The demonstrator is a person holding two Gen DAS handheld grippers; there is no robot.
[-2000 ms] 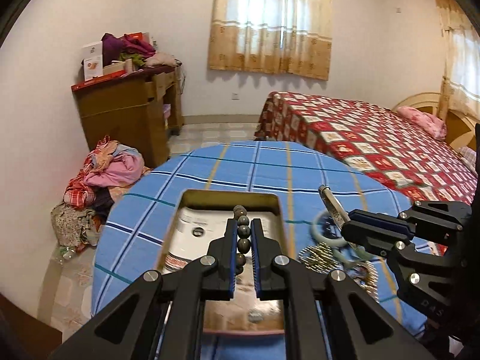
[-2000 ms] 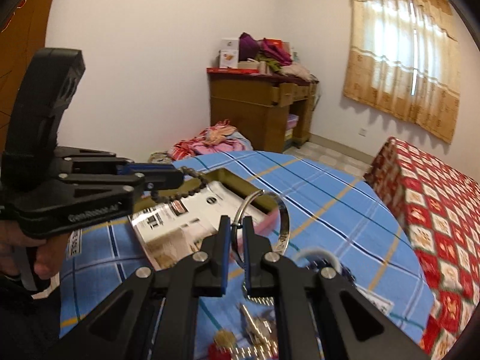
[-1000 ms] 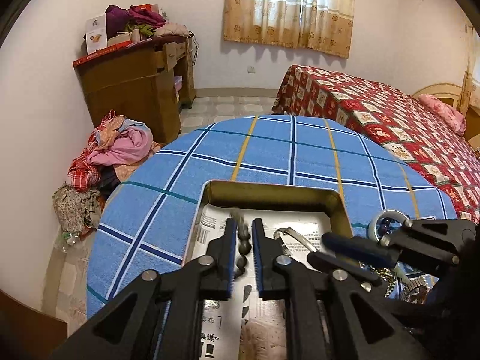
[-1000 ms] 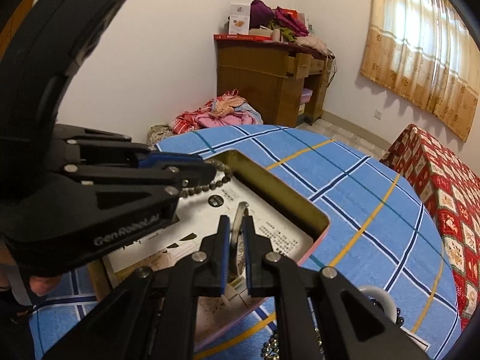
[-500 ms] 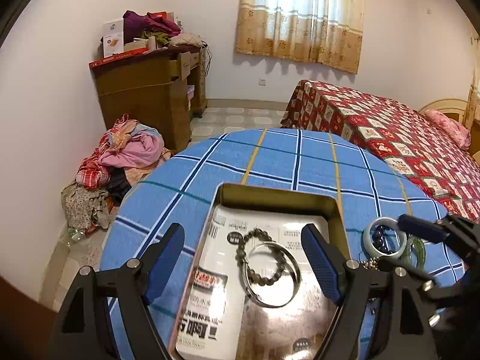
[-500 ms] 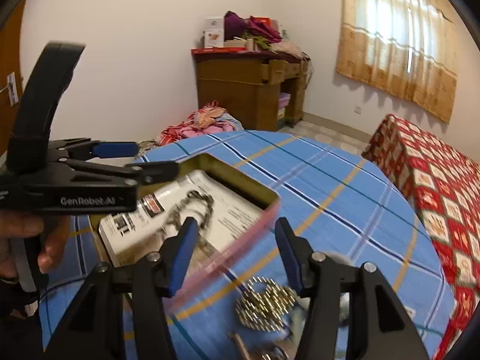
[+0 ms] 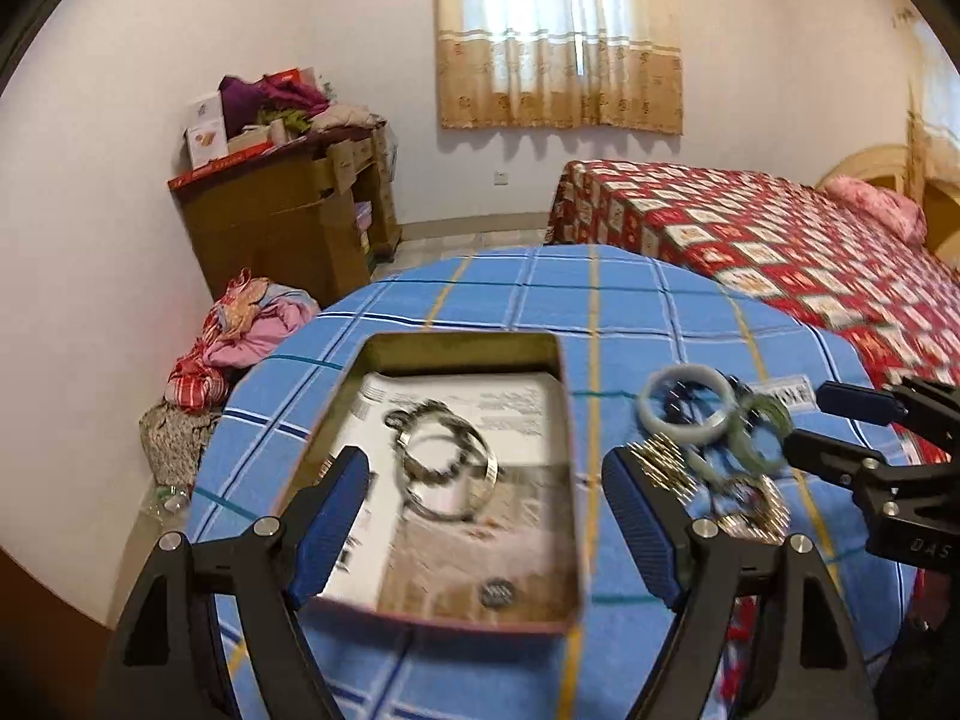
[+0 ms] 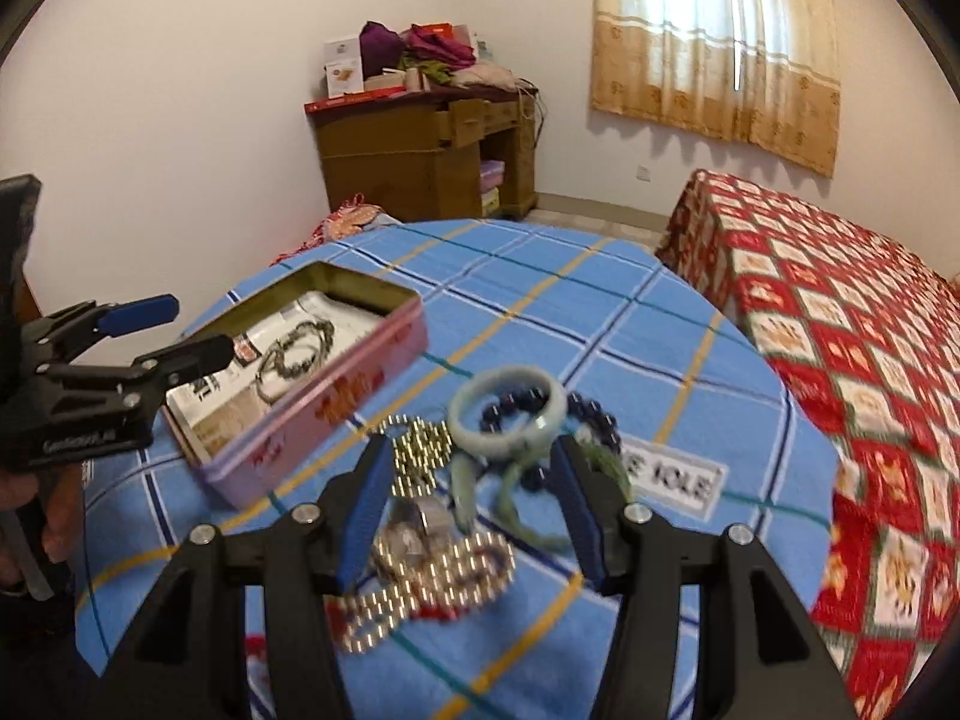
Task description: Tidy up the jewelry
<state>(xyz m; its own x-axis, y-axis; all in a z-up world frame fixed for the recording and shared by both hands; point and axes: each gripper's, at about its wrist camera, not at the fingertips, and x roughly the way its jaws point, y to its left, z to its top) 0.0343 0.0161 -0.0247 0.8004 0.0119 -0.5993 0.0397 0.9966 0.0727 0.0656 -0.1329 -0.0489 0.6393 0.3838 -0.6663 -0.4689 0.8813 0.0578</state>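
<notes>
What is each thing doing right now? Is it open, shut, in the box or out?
Pink metal tin: open, no lid on.
Dark bead bracelet: inside tin.
Silver metal bangle: inside tin.
Pale green jade bangle: on the blue checked tablecloth.
Left tool: open, empty.
Right tool: open, empty.

Pink tin (image 8: 312, 414), blue plaid tablecloth (image 8: 600, 324), pale-green bangle (image 8: 510, 414)

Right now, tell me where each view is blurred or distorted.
Left wrist view: fisheye bends the walls; motion blur smears the tin and the bracelets inside it. Right wrist view: same curvature; the jewelry pile near the fingers is smeared, the curtain glows with daylight.
</notes>
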